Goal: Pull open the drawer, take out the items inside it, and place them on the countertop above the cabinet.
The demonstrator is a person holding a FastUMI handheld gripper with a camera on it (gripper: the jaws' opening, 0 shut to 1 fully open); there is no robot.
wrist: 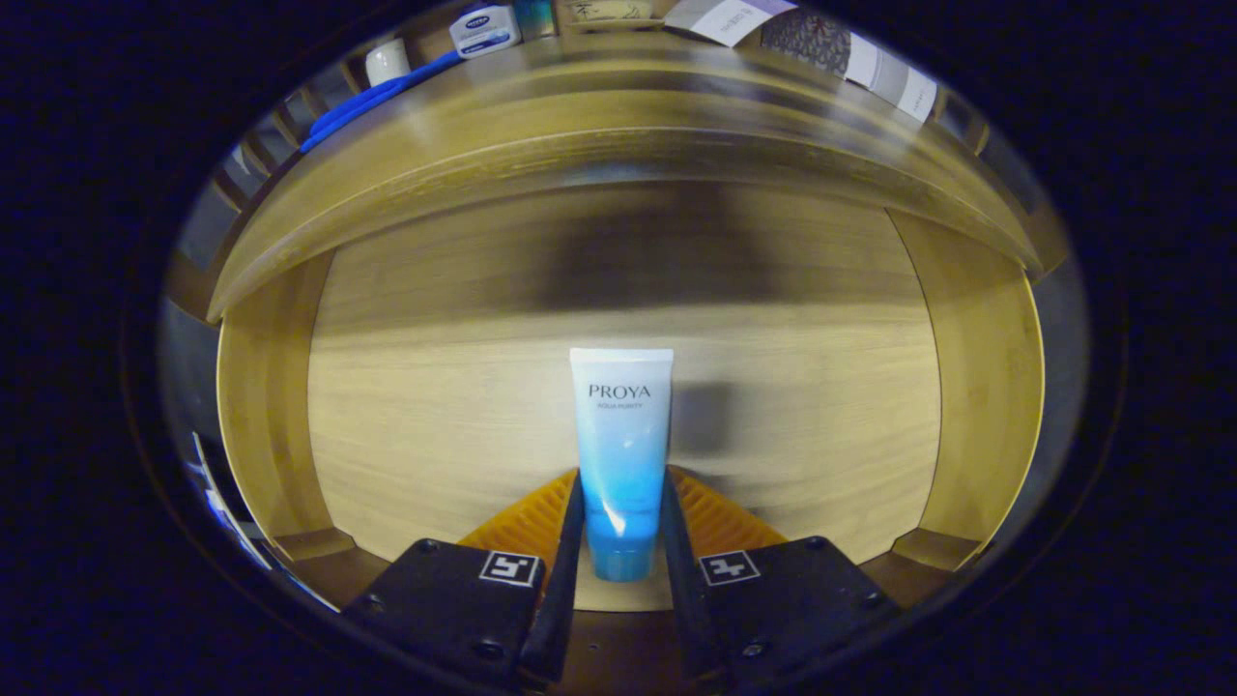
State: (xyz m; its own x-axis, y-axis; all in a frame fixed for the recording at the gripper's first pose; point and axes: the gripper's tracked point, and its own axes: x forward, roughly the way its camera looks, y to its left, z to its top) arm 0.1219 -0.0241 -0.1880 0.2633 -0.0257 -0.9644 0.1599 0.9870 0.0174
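The tool [623, 527] points down into the open drawer [435, 406], both fingers pinching the lower, cap end of the blue tube [621, 435], which lies on the drawer's wooden floor below the counter [599, 106].

My jaws are covering both flanks of the tube [621, 454] near its cap end, so I cannot tell how they are pressing there. The drawer [618, 290] back wall is smearing into blur. On the bench [618, 68] above, a jar [485, 29], a white cup [388, 60] and boxes [821, 43] are getting cut off along its far edge.
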